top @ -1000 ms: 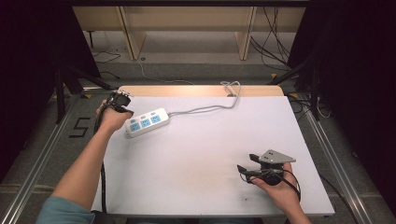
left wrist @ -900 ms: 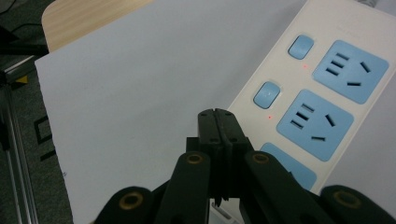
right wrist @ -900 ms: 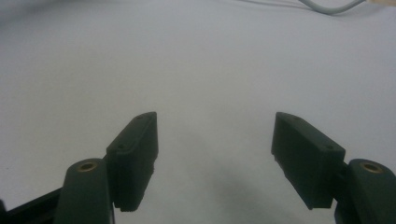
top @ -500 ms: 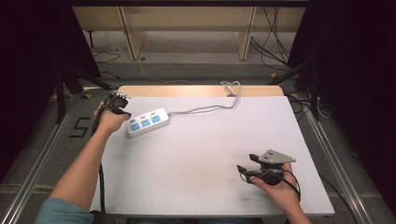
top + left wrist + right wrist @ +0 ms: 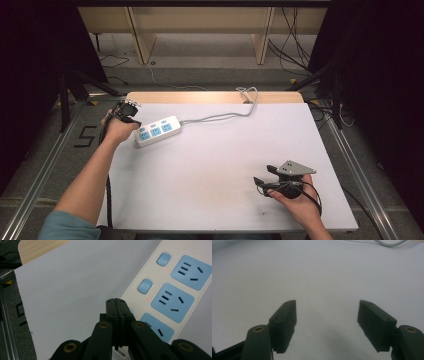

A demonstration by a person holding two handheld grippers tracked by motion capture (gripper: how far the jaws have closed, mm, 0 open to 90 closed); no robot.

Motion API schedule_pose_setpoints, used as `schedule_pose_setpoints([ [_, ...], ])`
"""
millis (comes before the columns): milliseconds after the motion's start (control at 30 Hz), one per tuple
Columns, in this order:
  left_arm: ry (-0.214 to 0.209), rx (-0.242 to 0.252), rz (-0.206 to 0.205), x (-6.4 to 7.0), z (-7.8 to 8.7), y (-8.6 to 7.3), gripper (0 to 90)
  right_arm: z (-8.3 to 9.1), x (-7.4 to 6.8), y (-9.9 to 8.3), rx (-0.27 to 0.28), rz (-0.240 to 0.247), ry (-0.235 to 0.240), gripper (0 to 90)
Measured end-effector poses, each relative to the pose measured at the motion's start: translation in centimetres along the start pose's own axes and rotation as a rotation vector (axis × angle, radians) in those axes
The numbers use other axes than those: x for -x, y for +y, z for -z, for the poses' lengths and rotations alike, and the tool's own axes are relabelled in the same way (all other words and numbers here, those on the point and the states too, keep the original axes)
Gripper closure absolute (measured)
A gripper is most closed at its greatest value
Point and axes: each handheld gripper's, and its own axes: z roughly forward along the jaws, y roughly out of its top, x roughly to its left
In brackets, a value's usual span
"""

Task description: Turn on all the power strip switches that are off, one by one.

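A white tabletop (image 5: 220, 165) carries a white power strip (image 5: 157, 131) near its far left corner, lying at a slant with its grey cord (image 5: 220, 116) running off toward the far edge, where it loops near a strip of bare wood (image 5: 200, 97).

From the high view, the left gripper (image 5: 129, 111) sits in the person's left hand (image 5: 117, 127) just beyond the left end of the power strip, but that view is too distant to show how its jaws stand. The left gripper view settles it: the left gripper (image 5: 116, 305) has its two black jaws pressed flat together with nothing between them, their tips poised over the near end of the power strip (image 5: 172, 282). That close view also gives detail the high view cannot: three blue sockets in a row, small blue rocker switches (image 5: 145, 286) beside them, and tiny red indicator lights (two can be made out). Whether the clenched tips actually touch the strip cannot be told.

The right gripper (image 5: 265, 176) rests near the near right corner of the tabletop, held in the right hand (image 5: 295, 200), with its grey three-cornered plate on top. In the high view its jaws look parted. The right gripper view confirms it: the right gripper (image 5: 327, 322) has its jaws spread wide apart over bare white tabletop (image 5: 317, 277), holding nothing, with a curve of the grey cord (image 5: 390, 243) at the top edge.
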Motion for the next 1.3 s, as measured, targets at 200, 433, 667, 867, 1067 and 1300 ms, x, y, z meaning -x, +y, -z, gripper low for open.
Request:
schedule_pose_setpoints([
  [200, -0.009, -0.012, -0.014, 0.39, -0.33, 0.17, 89.7, -0.01, 0.04, -0.04, -0.001, 0.001, 0.0, 32.7],
  [433, -0.015, -0.021, -0.011, 0.5, -0.58, 0.21, 89.7, -0.03, 0.04, -0.05, -0.001, -0.001, 0.003, 32.7],
  [667, -0.027, -0.024, 0.001, 0.4, -0.61, 0.17, 89.7, -0.04, 0.02, -0.07, -0.005, -0.004, 0.003, 32.6],
  [867, -0.018, -0.036, -0.01, 0.57, -0.69, 0.28, 89.8, -0.04, -0.01, -0.06, -0.006, -0.003, 0.002, 32.5],
  [1067, -0.023, -0.041, 0.001, 0.5, -0.79, 0.33, 89.8, -0.02, -0.03, -0.05, -0.006, -0.003, 0.002, 32.4],
  [1300, -0.019, -0.047, -0.015, 0.62, -0.86, 0.37, 89.8, -0.02, -0.04, -0.05, -0.007, -0.002, 0.001, 32.4],
])
